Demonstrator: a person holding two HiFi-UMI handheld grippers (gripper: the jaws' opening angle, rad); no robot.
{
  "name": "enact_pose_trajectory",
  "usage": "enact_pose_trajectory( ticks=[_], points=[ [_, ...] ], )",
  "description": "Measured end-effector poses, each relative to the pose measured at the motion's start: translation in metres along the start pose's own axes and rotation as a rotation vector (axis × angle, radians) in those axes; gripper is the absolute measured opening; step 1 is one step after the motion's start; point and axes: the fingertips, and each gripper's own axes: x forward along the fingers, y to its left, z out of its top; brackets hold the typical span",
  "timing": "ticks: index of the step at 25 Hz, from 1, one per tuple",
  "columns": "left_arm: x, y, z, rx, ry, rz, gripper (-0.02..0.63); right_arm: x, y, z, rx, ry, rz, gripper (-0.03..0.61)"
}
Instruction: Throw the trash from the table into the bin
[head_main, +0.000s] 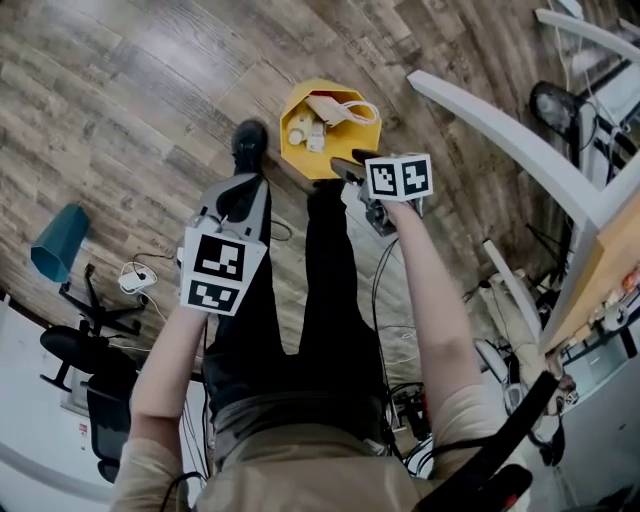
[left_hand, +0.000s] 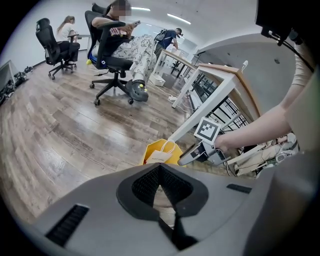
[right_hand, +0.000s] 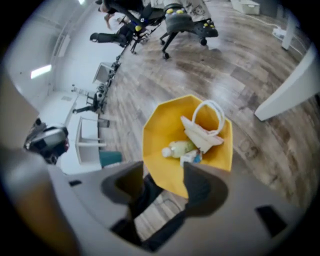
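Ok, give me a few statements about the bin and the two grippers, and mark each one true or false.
1. The yellow bin stands on the wooden floor. True.
2. The bin is empty. False: a paper bag with handles and a small bottle lie in it.
3. The right gripper is shut on a piece of trash. False: its fingers are apart with nothing between them.
4. The left gripper has its fingers together and holds nothing. True.
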Motion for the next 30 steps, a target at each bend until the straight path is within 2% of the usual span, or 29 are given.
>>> enact_pose_trajectory(
  ticks=[2, 4, 7, 10, 13, 16, 19, 21, 23, 25, 27, 28, 30],
  points=[
    [-0.005, 0.000, 0.006, 0.008, -0.010, 0.005, 0.020, -0.013, 0.011, 0.004, 0.026, -0.051, 0.041, 0.250],
    [-0.010, 0.001, 0.016, 0.024, -0.029, 0.013, 0.020, -0.033, 0.030, 0.014, 0.062, -0.129, 0.126, 0.250],
    [-0.018, -0.002, 0.029, 0.045, -0.040, -0.015, 0.020, -0.080, 0.073, 0.043, 0.140, -0.305, 0.332, 0.250],
    [-0.029, -0.013, 0.040, 0.079, -0.023, -0.069, 0.020, -0.126, 0.120, 0.064, 0.135, -0.431, 0.500, 0.250],
    [-0.042, -0.018, 0.057, 0.113, -0.043, -0.048, 0.020, -0.159, 0.153, 0.073, 0.080, -0.479, 0.571, 0.250],
    [-0.057, -0.020, 0.075, 0.101, -0.078, -0.037, 0.020, -0.183, 0.178, 0.079, 0.047, -0.501, 0.618, 0.250],
    [-0.076, -0.020, 0.094, 0.088, -0.132, -0.027, 0.020, -0.221, 0.213, 0.084, 0.062, -0.547, 0.781, 0.249],
    [-0.089, -0.018, 0.105, 0.058, -0.164, -0.024, 0.020, -0.247, 0.239, 0.087, 0.037, -0.581, 0.871, 0.249],
    [-0.102, -0.021, 0.111, 0.026, -0.177, -0.036, 0.020, -0.268, 0.260, 0.087, -0.001, -0.604, 0.913, 0.249],
    [-0.114, -0.027, 0.118, 0.022, -0.177, -0.046, 0.020, -0.288, 0.272, 0.087, -0.028, -0.647, 0.917, 0.120],
    [-0.125, -0.034, 0.125, 0.043, -0.178, -0.047, 0.020, -0.306, 0.278, 0.089, -0.036, -0.693, 0.907, 0.028],
    [-0.130, -0.038, 0.129, 0.055, -0.182, -0.047, 0.020, -0.315, 0.280, 0.089, -0.040, -0.708, 0.900, 0.006],
    [-0.142, -0.046, 0.140, 0.078, -0.200, -0.053, 0.020, -0.329, 0.287, 0.088, -0.057, -0.725, 0.881, 0.006]
  ],
)
